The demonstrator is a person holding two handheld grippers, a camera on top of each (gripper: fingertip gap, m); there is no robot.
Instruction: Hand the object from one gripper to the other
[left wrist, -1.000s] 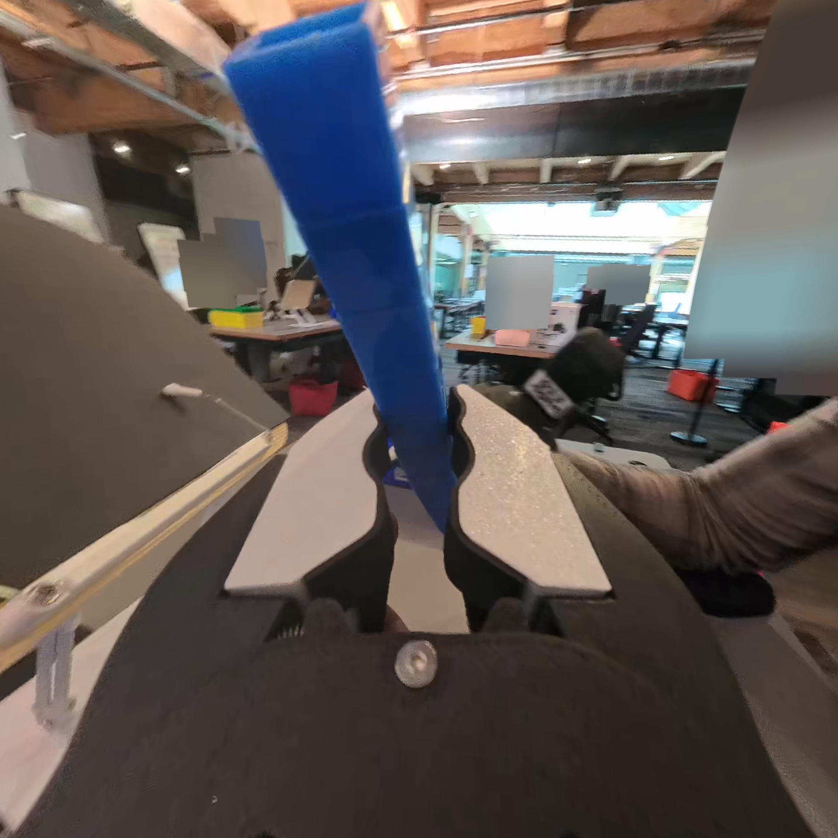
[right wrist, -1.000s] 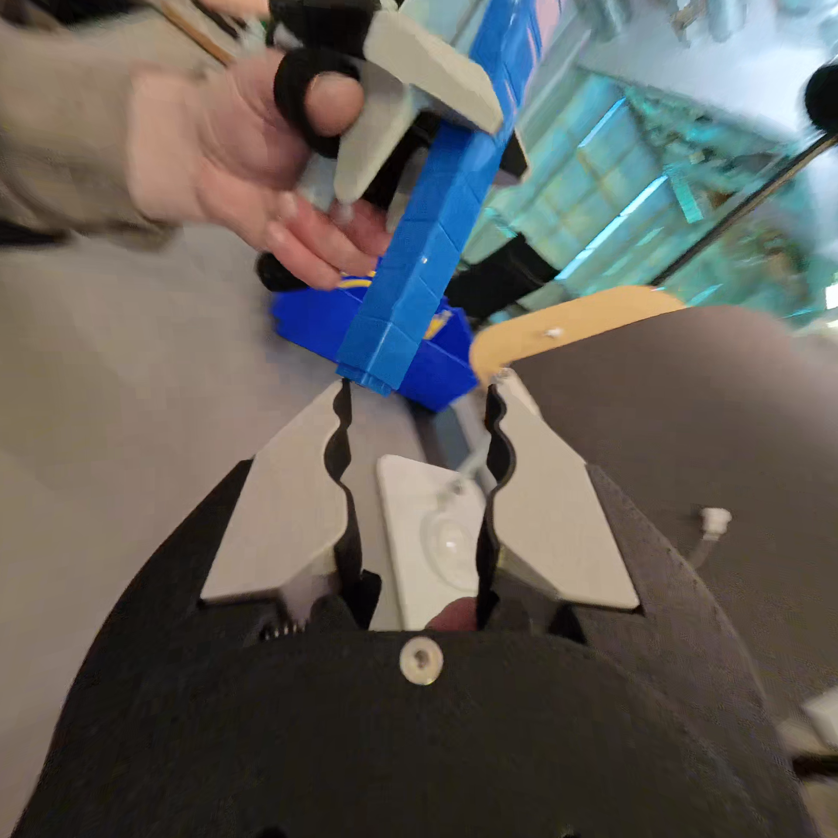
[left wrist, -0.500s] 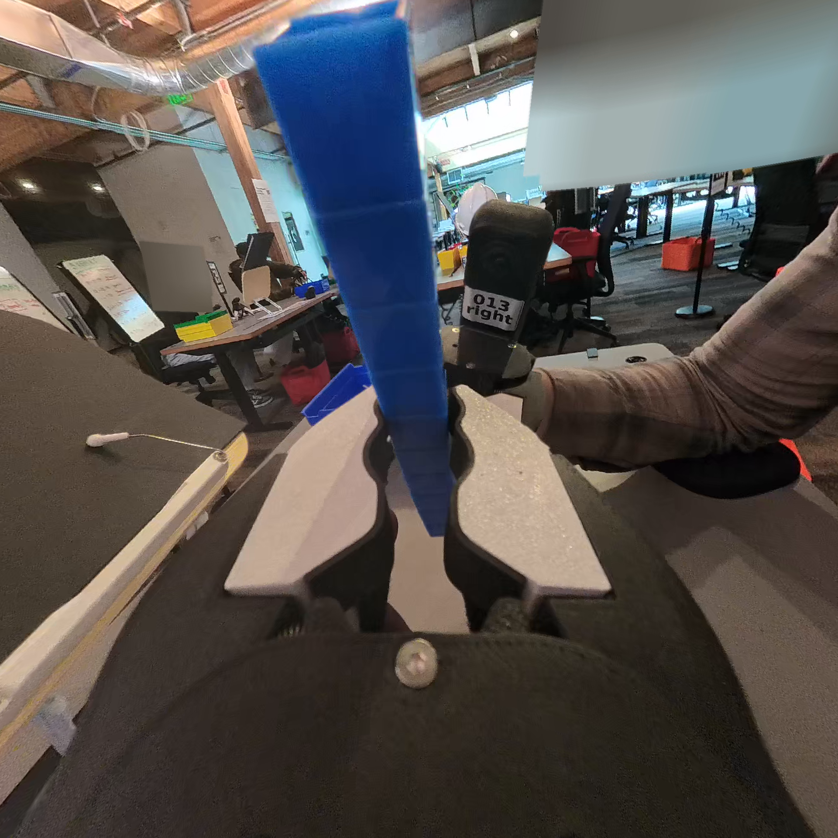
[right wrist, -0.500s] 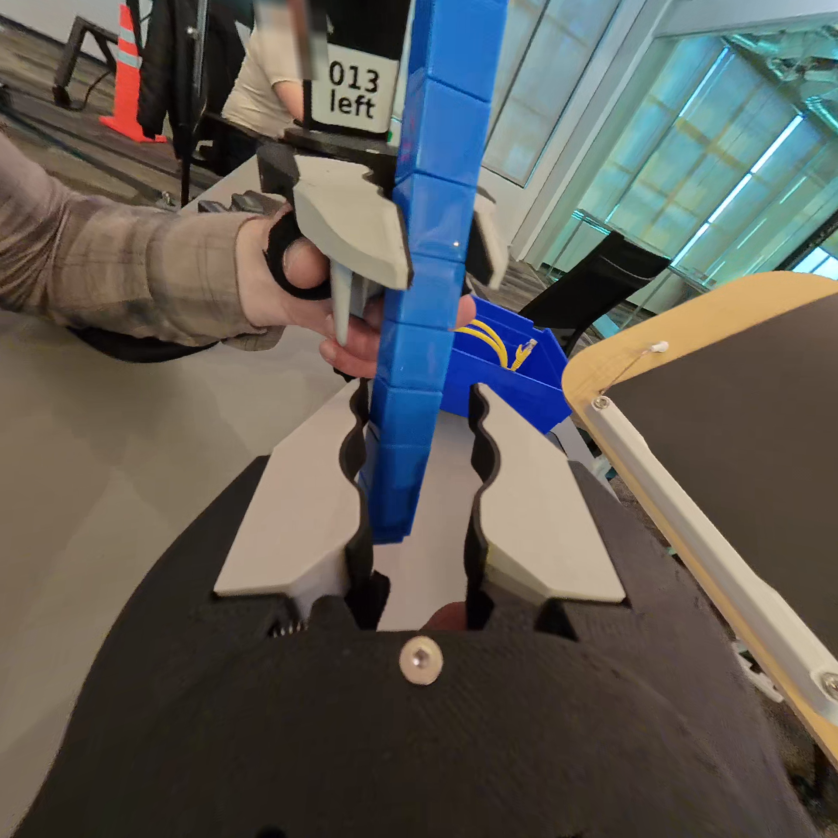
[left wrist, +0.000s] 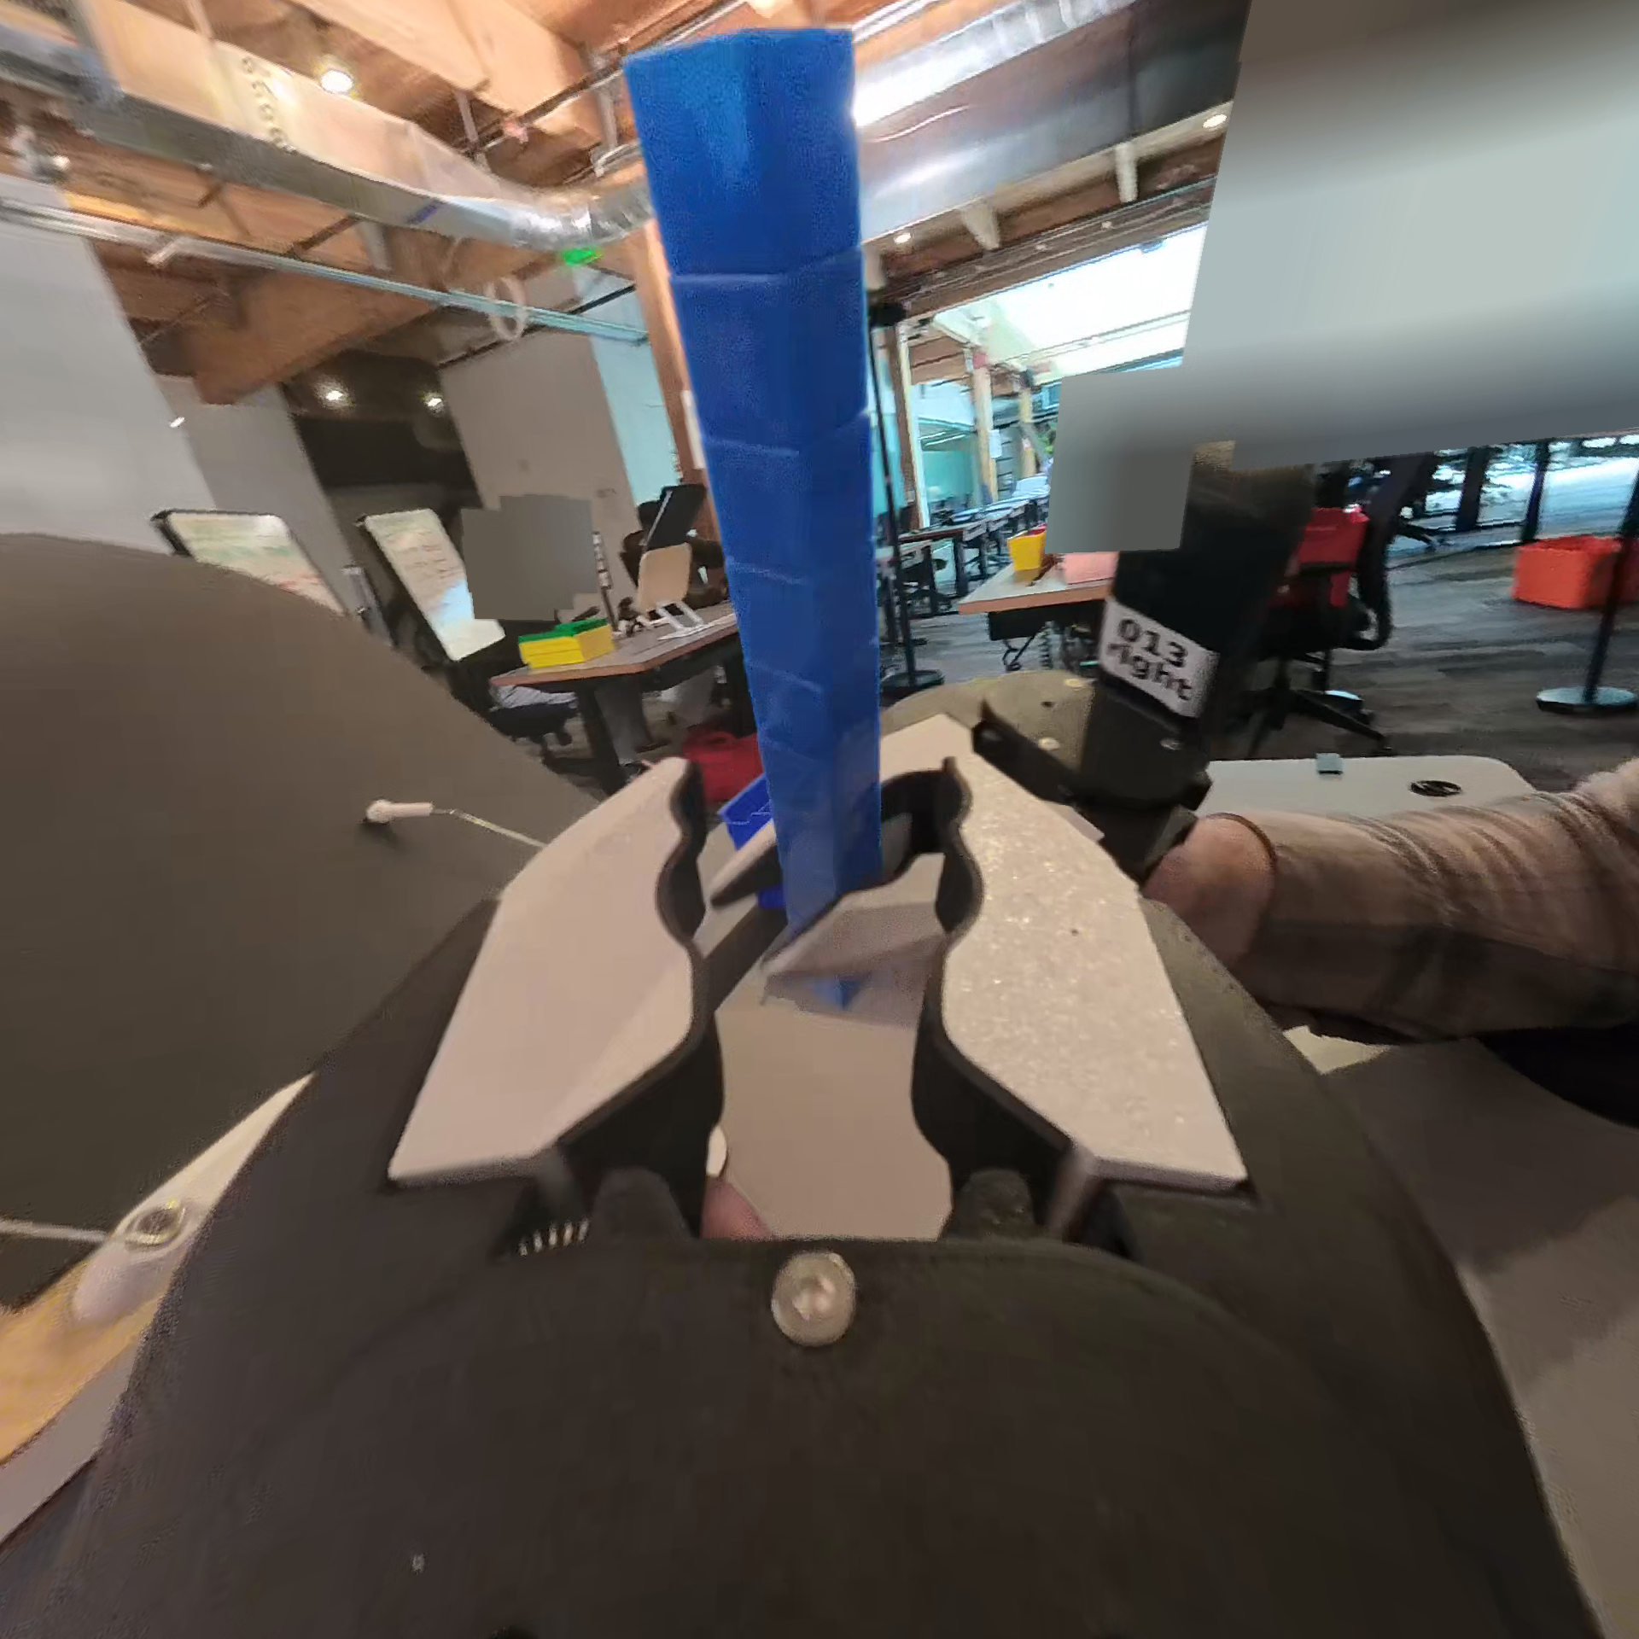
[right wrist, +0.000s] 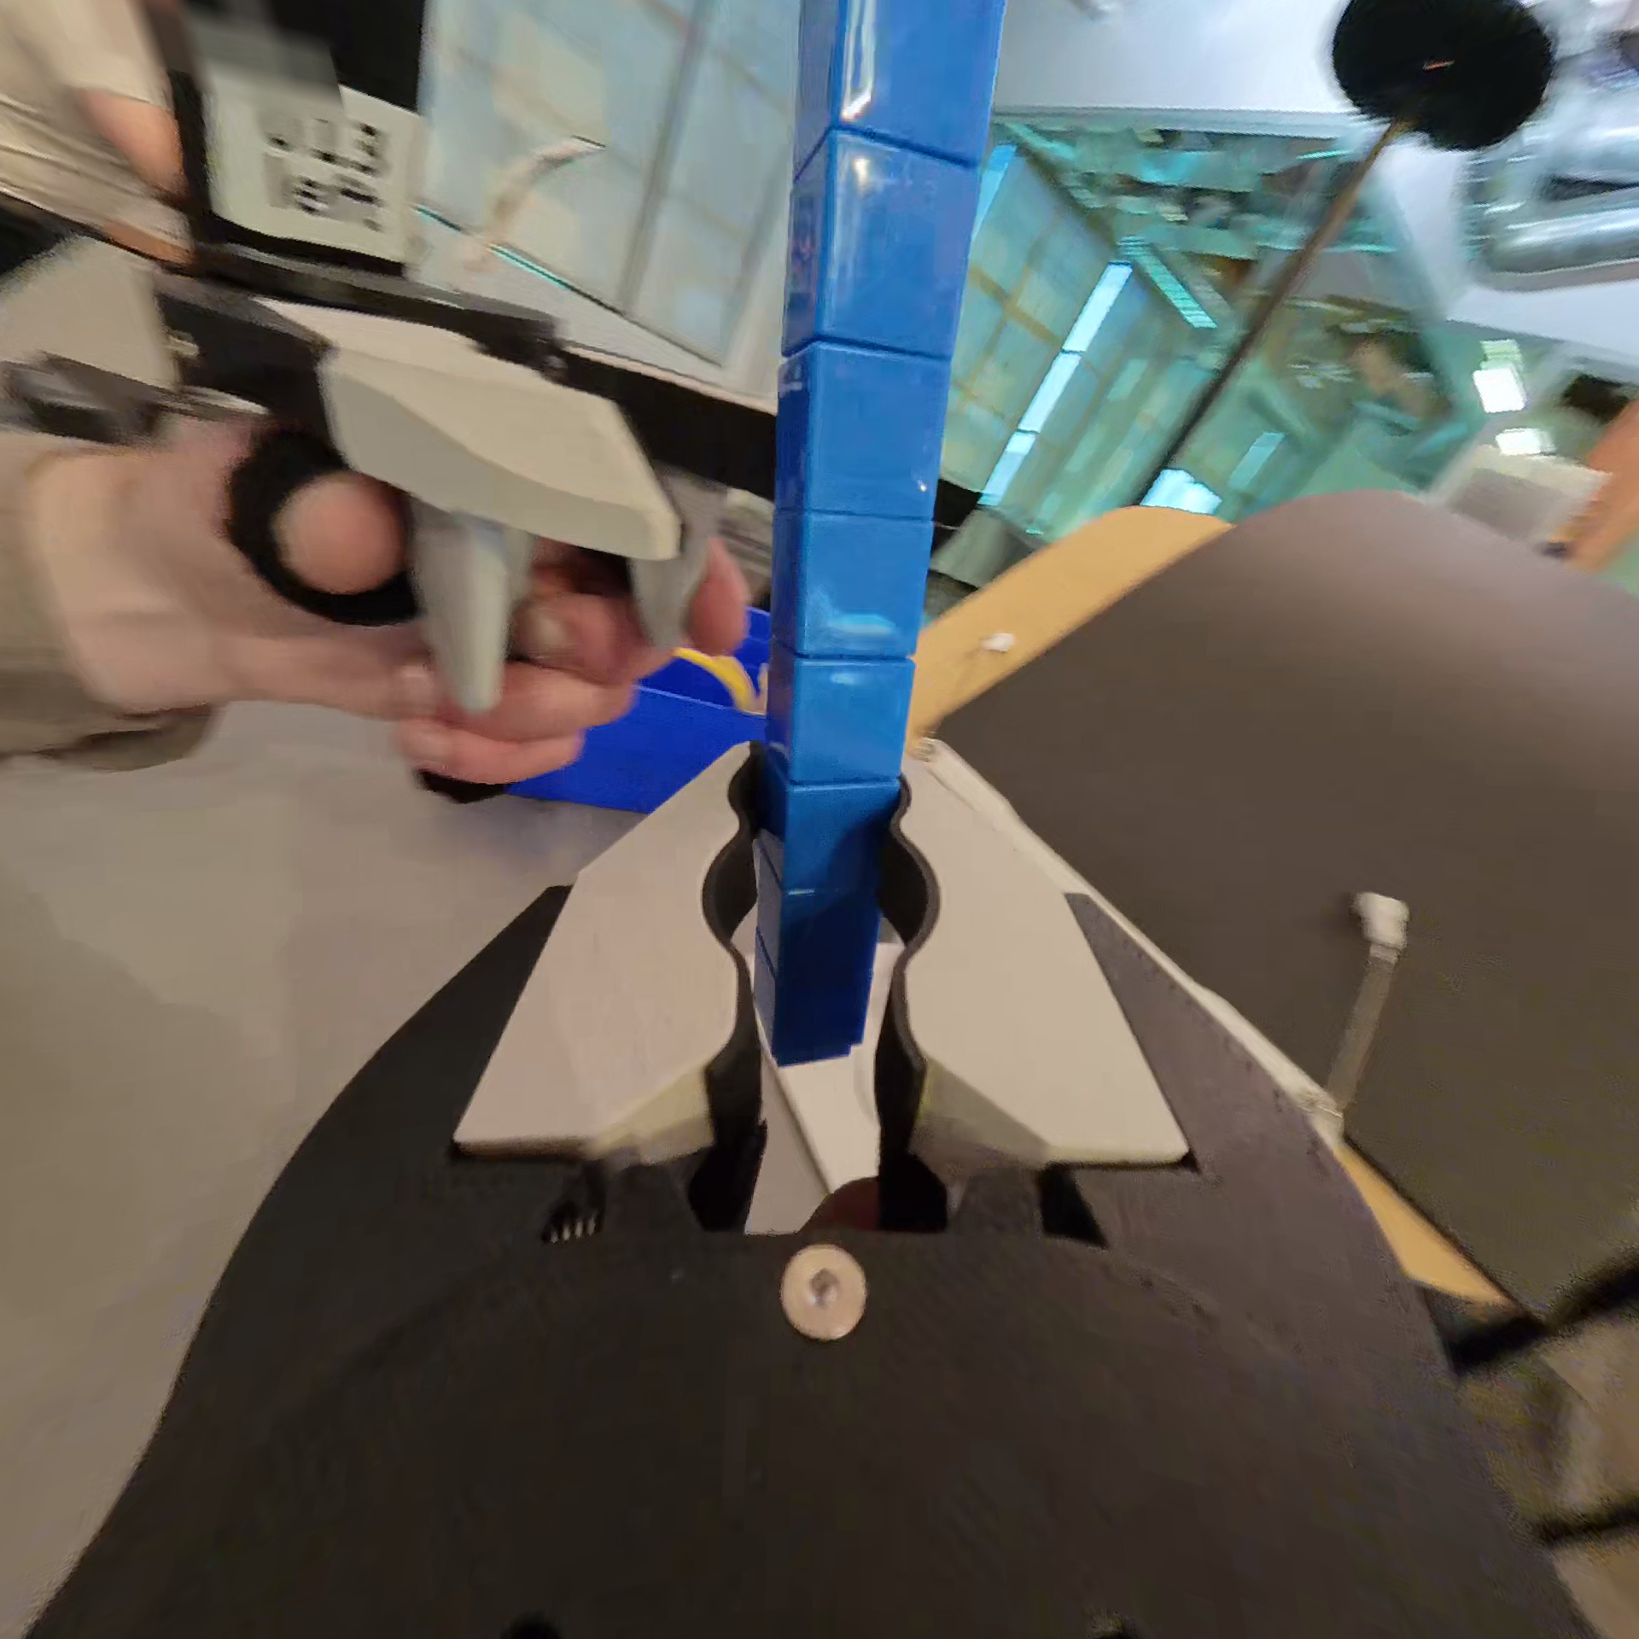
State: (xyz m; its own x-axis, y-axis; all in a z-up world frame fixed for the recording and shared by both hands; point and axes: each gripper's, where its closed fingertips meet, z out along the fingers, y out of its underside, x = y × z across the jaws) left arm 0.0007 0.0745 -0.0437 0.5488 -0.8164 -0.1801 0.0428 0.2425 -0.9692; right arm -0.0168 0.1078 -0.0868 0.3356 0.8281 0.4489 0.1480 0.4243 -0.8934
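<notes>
A long blue stick of joined blocks (left wrist: 780, 532) stands upright. My right gripper (right wrist: 829, 780) is shut on its lower end, with the stick (right wrist: 860, 443) rising out of the top of the right wrist view. My left gripper (left wrist: 816, 780) is open, its jaws wide on either side of the stick and clear of it. In the left wrist view the right gripper's grey fingers (left wrist: 851, 940) clamp the stick's bottom end. In the right wrist view the left gripper (right wrist: 683, 541) is just left of the stick, apart from it.
A blue bin (right wrist: 656, 745) sits on the grey table (right wrist: 266, 931) behind the grippers. A black round board with a wooden rim (right wrist: 1286, 754) stands to the right. A person's hand (right wrist: 133, 576) holds the left gripper; a sleeve (left wrist: 1419, 887) reaches in from the right. Tip to tip, the grippers are about 6 cm apart.
The right gripper has moved up around the stick's lower end and shut on it. The left gripper has opened, let the stick go and drawn back a little.
</notes>
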